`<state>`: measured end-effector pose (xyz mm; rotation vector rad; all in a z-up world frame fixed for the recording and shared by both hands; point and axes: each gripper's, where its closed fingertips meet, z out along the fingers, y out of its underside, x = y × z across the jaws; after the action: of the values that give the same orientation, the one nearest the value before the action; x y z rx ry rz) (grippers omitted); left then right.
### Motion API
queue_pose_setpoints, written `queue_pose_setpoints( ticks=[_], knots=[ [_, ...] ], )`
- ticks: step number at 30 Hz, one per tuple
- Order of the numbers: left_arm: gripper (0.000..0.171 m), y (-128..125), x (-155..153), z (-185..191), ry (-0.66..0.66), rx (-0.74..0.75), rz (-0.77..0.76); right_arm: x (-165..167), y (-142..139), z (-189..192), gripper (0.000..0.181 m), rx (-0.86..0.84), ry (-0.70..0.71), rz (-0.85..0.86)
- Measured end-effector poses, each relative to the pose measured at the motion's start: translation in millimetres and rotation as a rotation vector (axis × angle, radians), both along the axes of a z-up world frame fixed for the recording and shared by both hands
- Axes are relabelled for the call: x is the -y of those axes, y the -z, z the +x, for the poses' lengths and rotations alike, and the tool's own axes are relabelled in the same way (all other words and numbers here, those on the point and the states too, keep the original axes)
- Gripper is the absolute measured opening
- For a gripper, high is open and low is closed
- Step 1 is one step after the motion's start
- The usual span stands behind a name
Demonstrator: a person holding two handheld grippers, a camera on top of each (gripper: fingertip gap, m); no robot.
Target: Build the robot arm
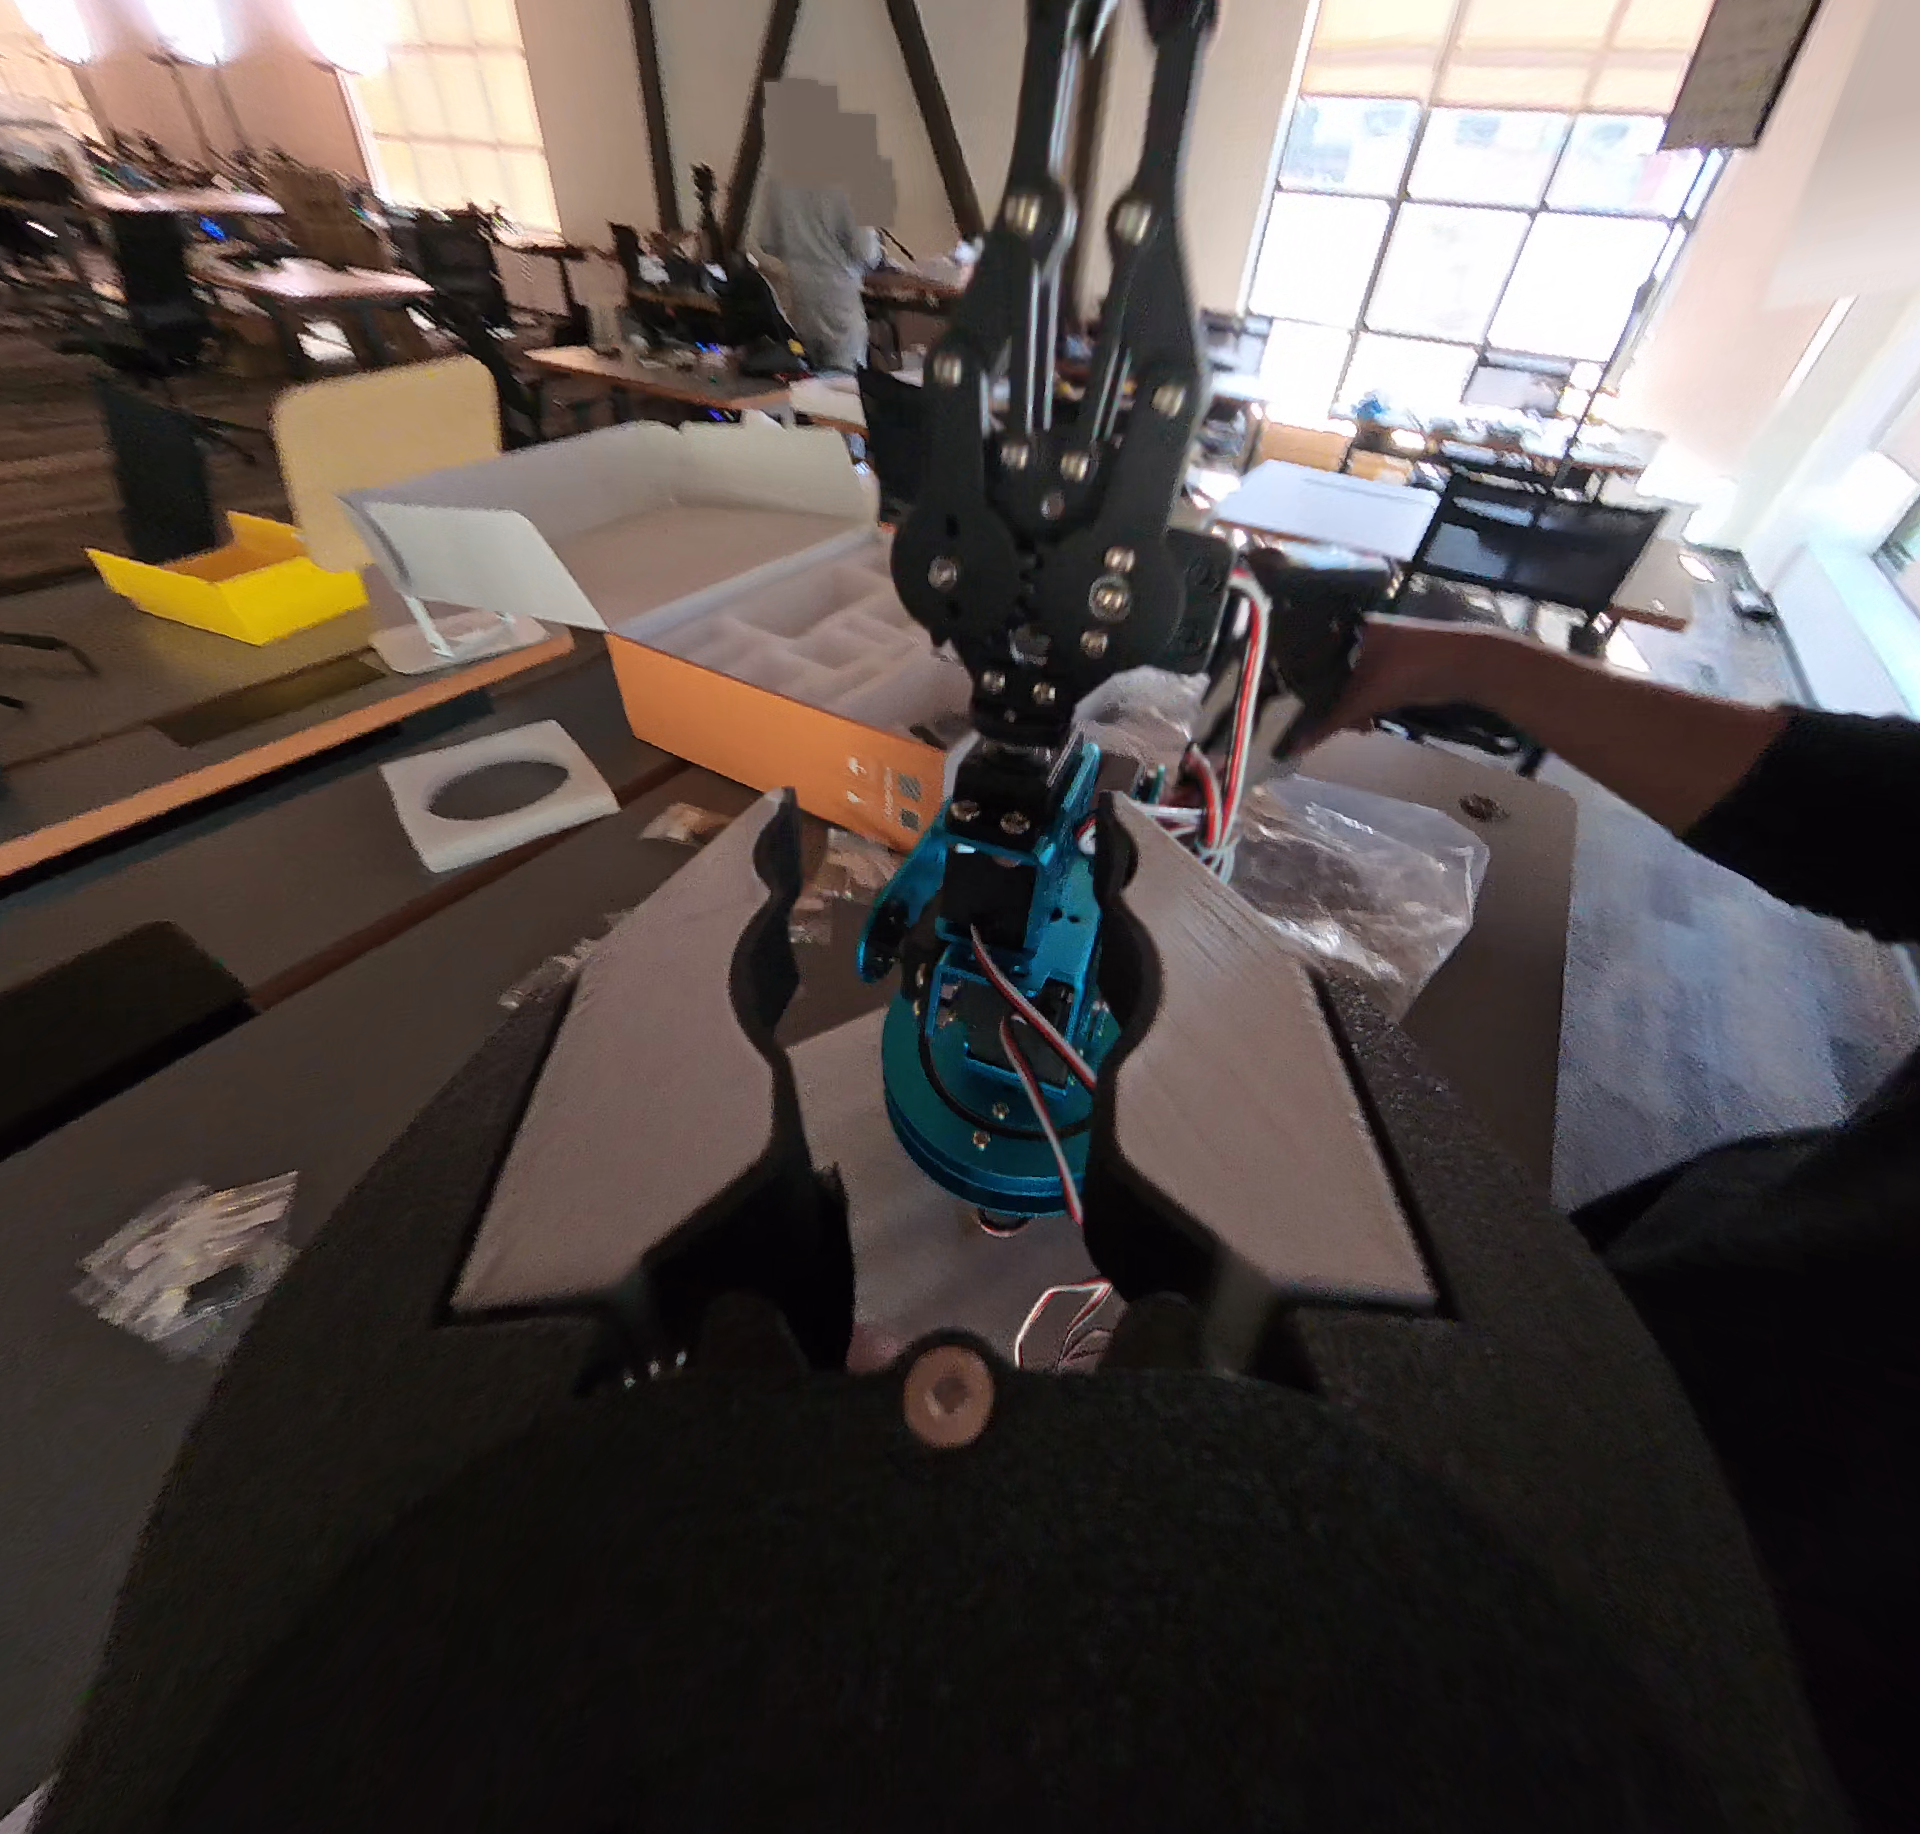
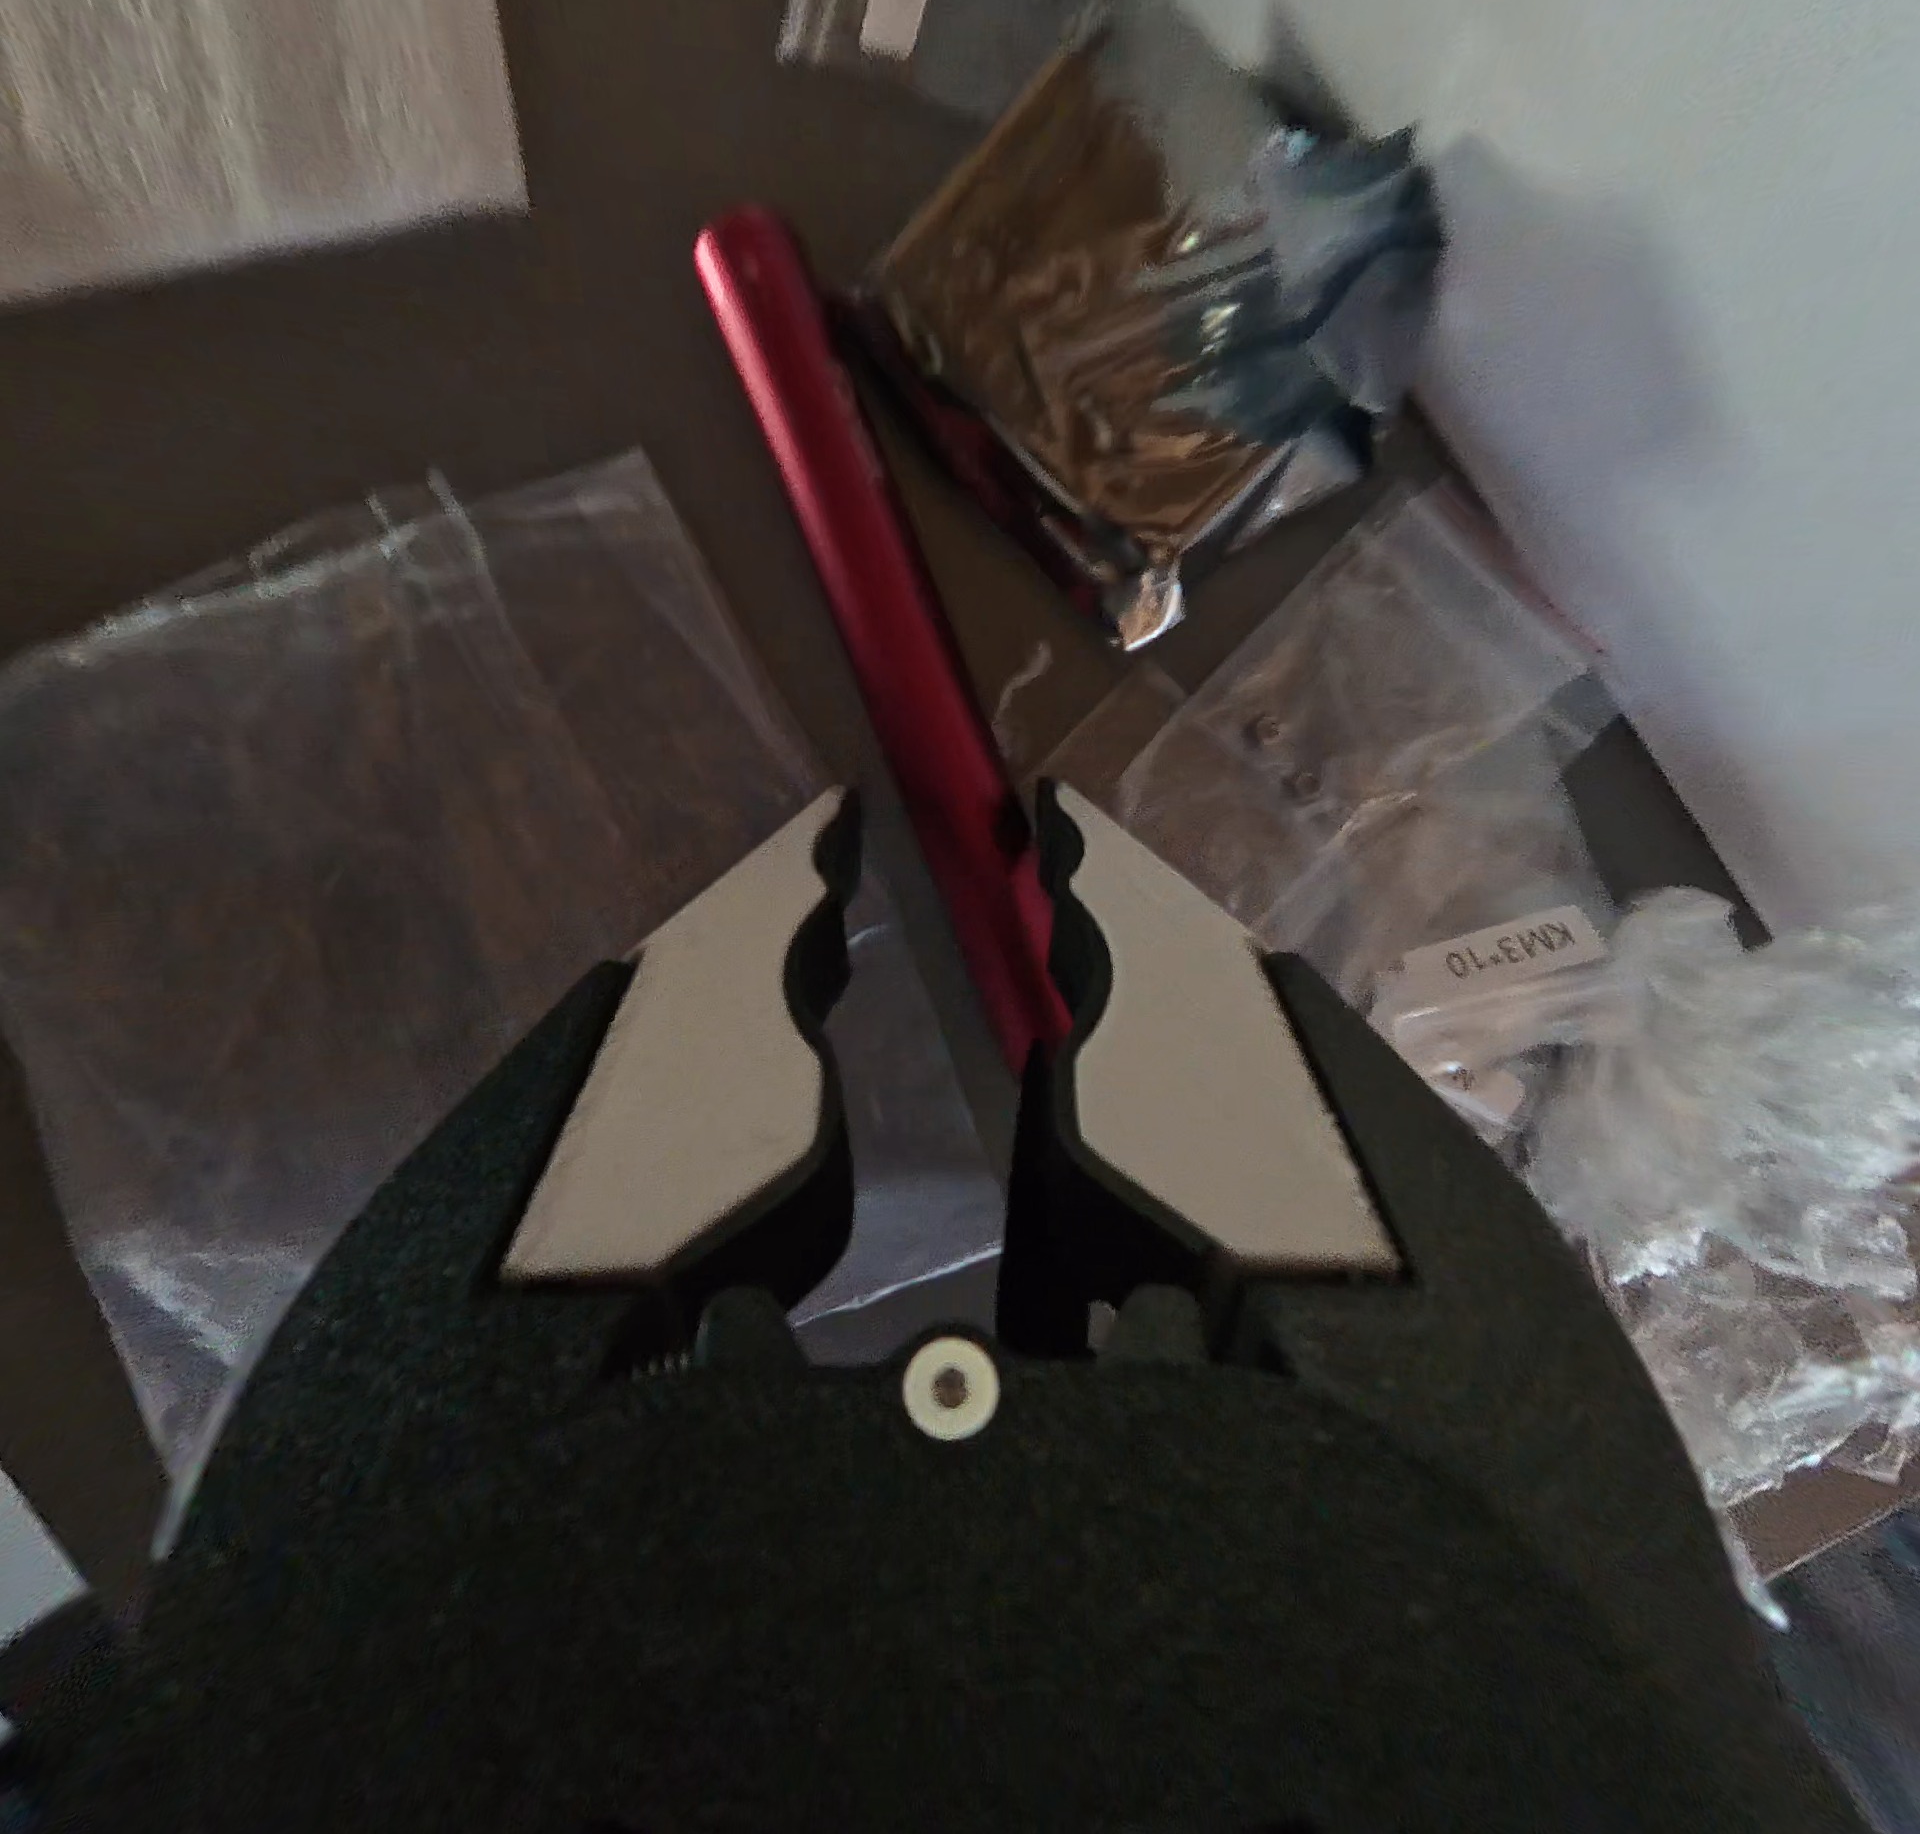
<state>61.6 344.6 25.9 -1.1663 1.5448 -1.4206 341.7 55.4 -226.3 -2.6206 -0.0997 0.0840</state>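
My left gripper (image 1: pixel 951 818) stands open around a small blue robot arm (image 1: pixel 997 1036), its fingers (image 1: pixel 665 1036) flanking the round base without clearly touching it. The arm's black claw (image 1: pixel 1049 496) rises upright past the top of the frame, red-and-white wires (image 1: pixel 1023 1078) trailing down its base. Only this view shows the room: an open orange box (image 1: pixel 758 704) behind the arm, a white foam piece (image 1: pixel 499 792) and a yellow tray (image 1: pixel 234 584) off to the left, a hand (image 1: pixel 1455 693) reaching in from the right beside a crumpled plastic bag (image 1: pixel 1351 880).

My right gripper (image 2: pixel 951 828) looks down on the dark worktop (image 2: pixel 623 350). It is open, with a red tool (image 2: pixel 831 537) lying between the fingers, close against the right one; whether they touch I cannot tell. Clear bags (image 2: pixel 312 797) crowd both sides, a brown foil pouch (image 2: pixel 1091 382) lies just beyond the tool, and bare worktop shows only at upper left
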Motion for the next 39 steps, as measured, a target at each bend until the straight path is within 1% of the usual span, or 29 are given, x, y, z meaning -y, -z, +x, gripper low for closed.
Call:
queue_pose_setpoints(
  ticks=[2,4,5,7,8,10,12,13,14,16,18,19,20,21,23,24,26,27,28,29,30,31,32,33,34,35,36,37,39],
  knots=[
    [0.059,-16,-7,-11,-0.061,0.061,-0.005,-3,3,0,0.032,0.047,-0.044,0.023],
    [0.061,-37,-18,-30,-0.149,0.152,0.009,-5,3,-2,0.028,0.033,-0.051,0.035],
    [0.061,-49,-23,-42,-0.196,0.195,0.020,-4,3,-5,0.023,0.026,-0.066,0.030],
    [0.061,-74,-27,-73,-0.291,0.258,0.038,-3,2,-7,0.020,0.074,-0.115,0.032],
    [0.060,-87,-25,-89,-0.337,0.273,0.048,0,2,-9,0.020,0.055,-0.121,0.013],
    [0.054,-102,-4,-113,-0.381,0.224,0.120,6,-2,-11,0.020,0.023,-0.123,-0.012],
    [0.054,-106,30,-119,-0.375,0.158,0.257,8,-13,-11,0.019,0.030,-0.139,-0.010],
    [0.052,-105,53,-114,-0.340,0.139,0.314,9,-20,-13,0.019,0.009,-0.148,-0.010],
    [0.052,-102,80,-106,-0.271,0.124,0.345,9,-27,-17,0.019,-0.028,-0.158,-0.008],
    [0.050,-92,142,-82,-0.083,0.131,0.331,8,-42,-25,0.019,-0.109,-0.177,-0.003],
    [0.049,-72,203,-52,0.119,0.136,0.245,8,-57,-41,0.020,-0.229,-0.217,-0.012],
    [0.050,-52,227,-33,0.196,0.104,0.218,8,-65,-52,0.020,-0.303,-0.242,-0.016],
    [0.052,-25,244,-9,0.225,0.051,0.229,8,-73,-63,0.020,-0.384,-0.272,-0.026],
    [0.058,4,257,17,0.221,-0.001,0.266,6,-80,-72,0.020,-0.435,-0.301,-0.041],
    [0.061,68,269,69,0.158,-0.110,0.354,2,-85,-80,0.020,-0.451,-0.342,-0.103],
    [0.066,98,271,92,0.118,-0.160,0.405,1,-84,-82,0.020,-0.438,-0.355,-0.152],
    [0.068,151,268,130,0.040,-0.245,0.527,1,-83,-88,0.019,-0.419,-0.398,-0.235],
    [0.070,169,265,144,0.009,-0.271,0.583,0,-86,-94,0.019,-0.431,-0.420,-0.260],
    [0.066,183,264,155,0.001,-0.287,0.613,0,-91,-101,0.019,-0.448,-0.451,-0.272],
    [0.064,196,265,162,0.009,-0.312,0.617,0,-97,-108,0.019,-0.467,-0.480,-0.273],
    [0.058,207,267,167,0.023,-0.340,0.612,-1,-104,-115,0.019,-0.485,-0.504,-0.267],
    [0.031,215,269,169,0.039,-0.353,0.619,-2,-111,-120,0.019,-0.494,-0.527,-0.255],
    [0.017,216,273,168,0.064,-0.346,0.620,-3,-116,-123,0.020,-0.493,-0.539,-0.248],
    [0.014,213,276,166,0.077,-0.341,0.581,-2,-118,-124,0.020,-0.478,-0.544,-0.252],
    [0.011,208,280,162,0.099,-0.354,0.500,-3,-122,-127,0.019,-0.465,-0.559,-0.234],
    [0.010,203,284,155,0.141,-0.377,0.398,-7,-129,-129,0.020,-0.447,-0.572,-0.177],
    [0.008,195,289,146,0.190,-0.401,0.282,-13,-143,-130,0.014,-0.429,-0.579,-0.078],
    [0.008,186,294,135,0.241,-0.423,0.162,-21,-163,-129,0.017,-0.398,-0.565,0.052],
    [0.008,168,297,112,0.310,-0.470,-0.048,-29,-217,-121,0.033,-0.334,-0.476,0.358]
  ],
)
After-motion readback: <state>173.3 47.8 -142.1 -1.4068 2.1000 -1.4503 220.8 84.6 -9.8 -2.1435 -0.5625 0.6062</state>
